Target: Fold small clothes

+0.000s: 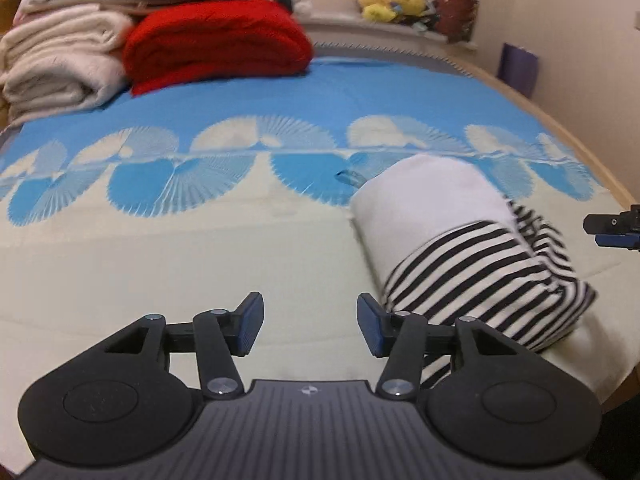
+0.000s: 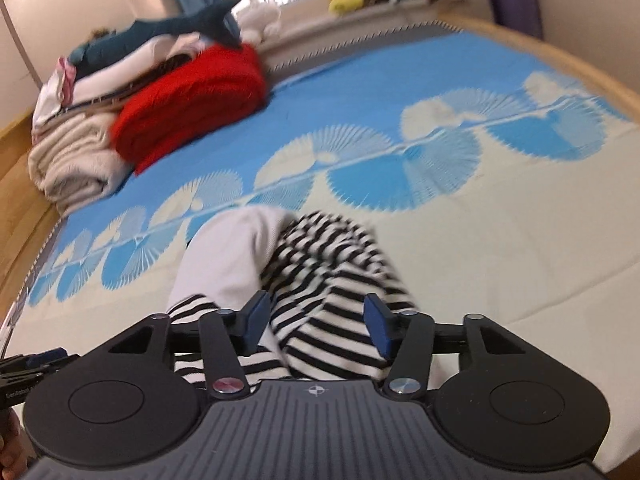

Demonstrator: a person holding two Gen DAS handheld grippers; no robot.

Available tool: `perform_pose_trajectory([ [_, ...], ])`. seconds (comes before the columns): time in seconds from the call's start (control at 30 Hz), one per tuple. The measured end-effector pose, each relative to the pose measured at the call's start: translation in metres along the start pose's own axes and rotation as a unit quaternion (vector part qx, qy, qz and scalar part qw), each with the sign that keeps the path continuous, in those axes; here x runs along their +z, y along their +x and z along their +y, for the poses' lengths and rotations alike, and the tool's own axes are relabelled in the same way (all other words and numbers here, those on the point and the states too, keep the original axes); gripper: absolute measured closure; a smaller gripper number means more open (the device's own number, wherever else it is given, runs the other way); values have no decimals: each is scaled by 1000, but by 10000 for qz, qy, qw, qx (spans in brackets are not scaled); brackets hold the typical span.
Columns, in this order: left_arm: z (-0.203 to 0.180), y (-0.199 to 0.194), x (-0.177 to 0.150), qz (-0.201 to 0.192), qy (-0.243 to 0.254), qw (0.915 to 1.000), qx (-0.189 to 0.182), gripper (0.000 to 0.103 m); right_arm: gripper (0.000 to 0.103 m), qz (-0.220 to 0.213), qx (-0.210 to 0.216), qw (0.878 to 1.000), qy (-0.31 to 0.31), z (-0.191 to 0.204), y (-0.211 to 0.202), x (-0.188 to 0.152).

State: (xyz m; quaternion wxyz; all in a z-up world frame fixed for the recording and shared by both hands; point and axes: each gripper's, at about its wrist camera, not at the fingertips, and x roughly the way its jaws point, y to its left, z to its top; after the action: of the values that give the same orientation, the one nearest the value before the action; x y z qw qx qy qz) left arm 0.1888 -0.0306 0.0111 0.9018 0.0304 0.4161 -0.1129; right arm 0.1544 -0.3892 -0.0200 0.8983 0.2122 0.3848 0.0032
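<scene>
Both my grippers are over the bed [image 1: 200, 264], pointing down at an angle.

Left gripper [image 1: 310, 326]: jaws apart, nothing between them, only bare cream sheet under the gap. Its right-hand finger [image 1: 370, 326] sits just beside the near-left corner of the garment; I can't tell if it touches.

Right gripper [image 2: 316, 326]: jaws apart, striped cloth lies in the gap and bulges up between the pads. The pads don't look pressed onto it, though the frame is blurred there. In the left wrist view only the tip of this gripper shows, at the right edge.

Garment [image 1: 460, 248]: small piece, white body with black-and-white striped part, bunched and partly folded over itself. It lies on the cream half of the bed, toward the right edge, its far end reaching the blue fan-pattern band [image 1: 224, 160].

Far-left corner of the bed: red folded blanket [image 1: 216, 44], beside a stack of cream and white folded blankets [image 1: 56, 64], with a dark blue plush shark [image 2: 160, 32] on top. Yellow plush toys [image 1: 390, 0] sit on the windowsill beyond the bed's far edge.
</scene>
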Motion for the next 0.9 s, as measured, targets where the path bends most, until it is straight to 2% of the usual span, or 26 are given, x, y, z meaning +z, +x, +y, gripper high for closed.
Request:
perform_pose_trajectory([
  [0.03,4,2,-1,82,-61,9999,4,46,38,79,3,10000,8,5,8,-1],
  [0.23,18,19,-2,359,-193,9987,298,45,32,753,85,9971,28,30,52,-8],
  [0.4,34,20,-1,444,-541,9970,316,45,32,1016,-118,9944,-254,44,69,-14],
  [0.57,41,15,-2,446,-639,9966,252,44,35,1160,-177,9927,-271,48,74,-18],
  [0.6,42,14,-2,460,-635,9966,251,44,40,1165,-169,9927,-278,50,75,-19],
  [0.67,43,13,-4,489,-645,9964,244,44,58,1130,-105,9930,-323,54,73,-21],
  [0.73,44,12,-4,508,-664,9963,222,44,89,1064,-31,9932,-468,60,69,-22],
  [0.77,44,12,-4,510,-670,9962,220,44,97,1035,-4,9930,-565,63,67,-23],
  [0.9,45,12,-5,529,-723,9957,218,44,99,705,163,9953,-645,68,52,-19],
])
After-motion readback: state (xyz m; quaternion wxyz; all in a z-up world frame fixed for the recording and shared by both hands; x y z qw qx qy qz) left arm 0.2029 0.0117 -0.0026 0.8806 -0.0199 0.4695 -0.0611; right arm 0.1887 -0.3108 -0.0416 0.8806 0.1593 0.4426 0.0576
